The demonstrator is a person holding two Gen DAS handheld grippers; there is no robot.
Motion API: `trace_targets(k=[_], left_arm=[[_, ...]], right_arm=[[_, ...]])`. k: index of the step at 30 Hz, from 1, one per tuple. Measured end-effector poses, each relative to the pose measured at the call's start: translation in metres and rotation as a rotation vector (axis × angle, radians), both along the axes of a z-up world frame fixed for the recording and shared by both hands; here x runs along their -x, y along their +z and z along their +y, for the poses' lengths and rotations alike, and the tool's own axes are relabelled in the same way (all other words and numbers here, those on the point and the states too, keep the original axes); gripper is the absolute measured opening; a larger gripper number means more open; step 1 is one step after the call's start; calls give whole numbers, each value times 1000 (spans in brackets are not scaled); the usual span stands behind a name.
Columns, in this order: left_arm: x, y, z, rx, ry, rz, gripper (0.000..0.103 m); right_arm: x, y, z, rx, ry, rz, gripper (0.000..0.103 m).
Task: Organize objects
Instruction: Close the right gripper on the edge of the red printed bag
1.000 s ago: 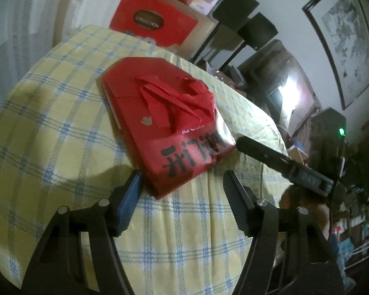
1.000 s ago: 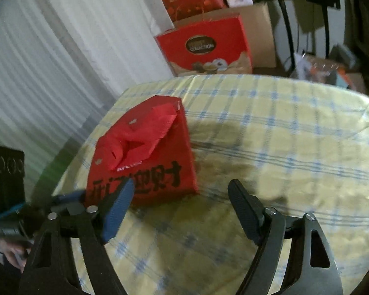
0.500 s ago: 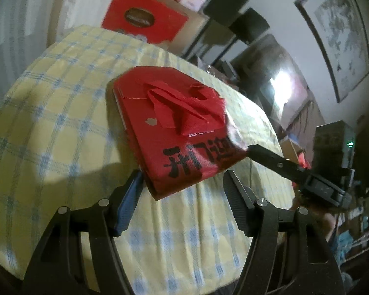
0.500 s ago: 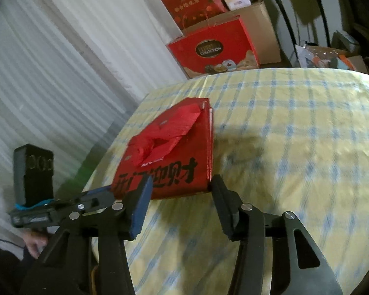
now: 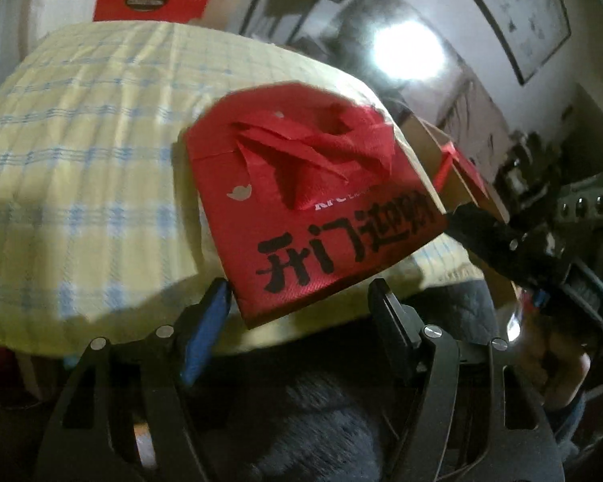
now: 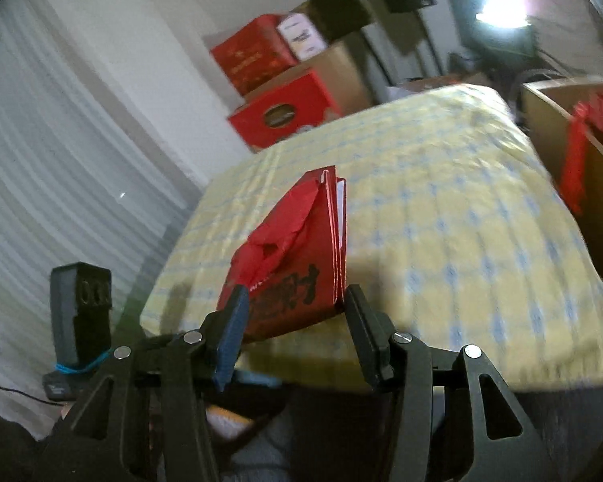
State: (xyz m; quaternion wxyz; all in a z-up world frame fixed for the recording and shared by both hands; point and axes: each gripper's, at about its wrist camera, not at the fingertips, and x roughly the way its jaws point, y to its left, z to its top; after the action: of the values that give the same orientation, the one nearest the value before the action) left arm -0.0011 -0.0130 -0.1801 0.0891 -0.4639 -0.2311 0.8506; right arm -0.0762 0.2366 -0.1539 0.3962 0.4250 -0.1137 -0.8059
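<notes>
A flat red fabric bag (image 5: 301,209) with black characters and crumpled handles hangs off the near edge of the yellow checked tablecloth (image 5: 80,140). My right gripper (image 6: 295,305) is shut on the bag's (image 6: 297,249) near end, a pad on each side. In the left wrist view one of its fingers (image 5: 486,233) reaches the bag's right corner. My left gripper (image 5: 301,293) has the bag's lower corner between its jaws, which are opening. Its blue pad touches the edge and the other finger stands just clear.
An open cardboard box (image 6: 563,128) holding more red bags stands beside the table (image 6: 442,221) on the right. Red gift boxes (image 6: 285,112) and cartons are stacked by the far wall. The left gripper's black body (image 6: 80,301) shows at left. Dark fabric lies below the grippers.
The right gripper closed on the bag's end. Both grippers pulled back towards the table's near edge, and the bag went from lying flat on the cloth to being lifted past that edge.
</notes>
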Motion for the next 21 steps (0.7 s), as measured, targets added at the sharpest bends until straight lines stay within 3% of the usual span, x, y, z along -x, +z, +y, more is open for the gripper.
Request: trace_targets(k=[12,18,21], left_arm=[[-18,11,41,89,-10,-45,67],[-24,7,58,114,-42,-68,68],[-25,10,57,135,-9,-59,71]], right_arm=[[-18,-35,52,61,-75,-150,51],[-18,-40,65,80,-108,-168,52],[-16,-42,79,84,-185,-158,52]])
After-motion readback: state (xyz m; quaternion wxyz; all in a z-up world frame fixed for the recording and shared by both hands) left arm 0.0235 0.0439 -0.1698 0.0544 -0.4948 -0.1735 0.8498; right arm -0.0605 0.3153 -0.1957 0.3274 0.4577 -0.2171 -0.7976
